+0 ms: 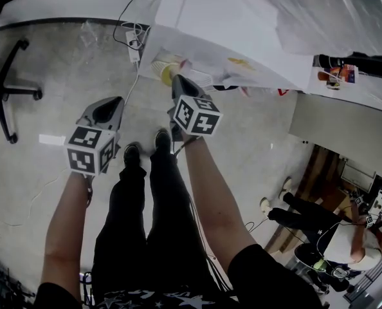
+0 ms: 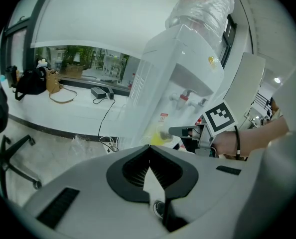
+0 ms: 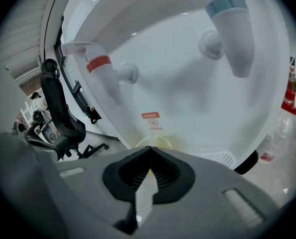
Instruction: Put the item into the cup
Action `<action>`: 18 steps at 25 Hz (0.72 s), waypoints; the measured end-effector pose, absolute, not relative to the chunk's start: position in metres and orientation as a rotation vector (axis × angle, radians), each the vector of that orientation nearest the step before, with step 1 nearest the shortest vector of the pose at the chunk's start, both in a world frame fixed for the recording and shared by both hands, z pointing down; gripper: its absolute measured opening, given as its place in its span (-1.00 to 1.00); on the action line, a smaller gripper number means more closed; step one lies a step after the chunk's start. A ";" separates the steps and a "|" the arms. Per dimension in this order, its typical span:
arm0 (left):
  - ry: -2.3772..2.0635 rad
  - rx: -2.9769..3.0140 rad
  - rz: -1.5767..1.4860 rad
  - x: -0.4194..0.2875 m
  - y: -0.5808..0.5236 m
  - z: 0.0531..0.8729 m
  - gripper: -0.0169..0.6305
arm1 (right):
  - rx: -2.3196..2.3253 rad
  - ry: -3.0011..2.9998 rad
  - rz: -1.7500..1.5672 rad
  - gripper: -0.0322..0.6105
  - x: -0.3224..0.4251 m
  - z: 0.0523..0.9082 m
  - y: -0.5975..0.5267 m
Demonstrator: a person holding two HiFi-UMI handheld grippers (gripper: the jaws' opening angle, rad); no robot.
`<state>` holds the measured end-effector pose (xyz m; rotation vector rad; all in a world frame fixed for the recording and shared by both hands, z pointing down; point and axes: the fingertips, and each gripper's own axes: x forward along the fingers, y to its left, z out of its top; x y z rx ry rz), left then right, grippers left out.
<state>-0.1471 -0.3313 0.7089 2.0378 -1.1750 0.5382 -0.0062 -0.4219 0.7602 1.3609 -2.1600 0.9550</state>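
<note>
— What has the right gripper (image 3: 149, 150) got?

— Its jaws are closed tip to tip, and the tips sit at the near rim of the yellow cup (image 3: 156, 142). I can't tell whether they nip the rim or only touch it. No separate item shows between them.

— And the left gripper (image 2: 149, 149)?

— Closed too, with nothing in it. It is held low, well back from the cup, looking across at the right one.

— Where is the cup?

— In the bay of the dispenser (image 2: 188, 59), on its tray, below the red tap (image 3: 102, 76) and the blue tap (image 3: 231, 29).

— And the item?

— No view shows it, so its weight and feel are a guess.

— How will the cup handle?

— It looks thin-walled and light, so I'd judge it easy to crush and quick to tip or slide. A soft pinch over the rim should serve, or a loose hold low on the wall. A hard squeeze would buckle it.
</note>
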 end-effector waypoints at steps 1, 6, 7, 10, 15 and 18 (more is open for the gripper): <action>-1.174 2.037 0.539 -0.147 -0.332 0.709 -0.93 | 1.354 -2.146 0.953 -0.89 -0.007 0.762 -0.422; -1.174 2.033 0.545 -0.146 -0.333 0.711 -0.93 | 1.357 -2.093 0.929 -0.89 -0.006 0.771 -0.424; -1.173 2.033 0.546 -0.145 -0.334 0.712 -0.93 | 1.358 -2.085 0.925 -0.89 -0.006 0.772 -0.425; -1.169 2.031 0.546 -0.143 -0.336 0.715 -0.93 | 1.355 -2.069 0.917 -0.89 -0.005 0.776 -0.428; -1.166 2.029 0.546 -0.145 -0.335 0.714 -0.93 | 1.344 -2.058 0.914 -0.89 -0.008 0.776 -0.430; -1.170 2.027 0.543 -0.144 -0.336 0.714 -0.93 | 1.355 -2.059 0.917 -0.89 -0.007 0.775 -0.432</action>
